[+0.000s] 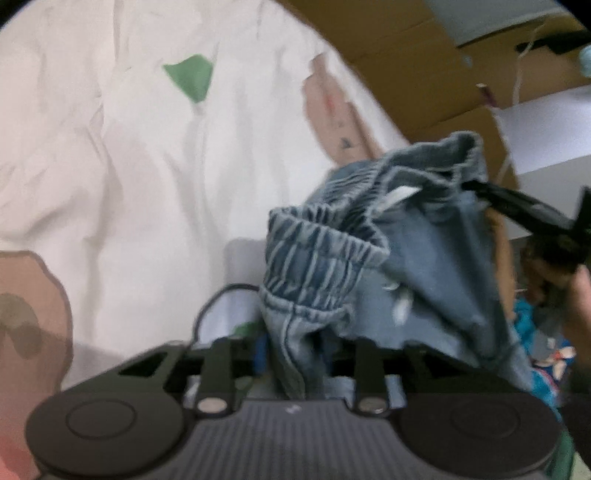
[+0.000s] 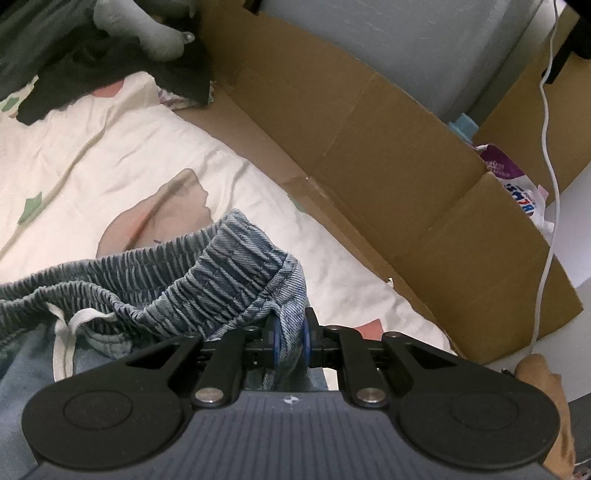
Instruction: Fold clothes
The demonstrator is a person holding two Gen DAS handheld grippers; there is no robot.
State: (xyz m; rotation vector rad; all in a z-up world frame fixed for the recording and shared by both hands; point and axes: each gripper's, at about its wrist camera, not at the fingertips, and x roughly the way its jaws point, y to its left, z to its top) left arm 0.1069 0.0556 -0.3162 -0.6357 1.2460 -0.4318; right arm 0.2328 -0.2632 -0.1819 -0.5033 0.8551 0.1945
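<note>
my right gripper (image 2: 291,341) pinches the denim shorts (image 2: 229,273) at the elastic waistband's 3 o'clock end. my left gripper (image 1: 291,354) has denim between its fingers, though i cannot tell if it presses. soft, floppy, fairly light cloth: best held at the thick waistband corners.

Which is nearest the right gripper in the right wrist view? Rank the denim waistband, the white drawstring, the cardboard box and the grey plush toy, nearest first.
1. Denim waistband: pinched in the right gripper.
2. White drawstring: lower left, on the shorts.
3. Cardboard box: right, beside the sheet.
4. Grey plush toy: top left, farthest.
</note>
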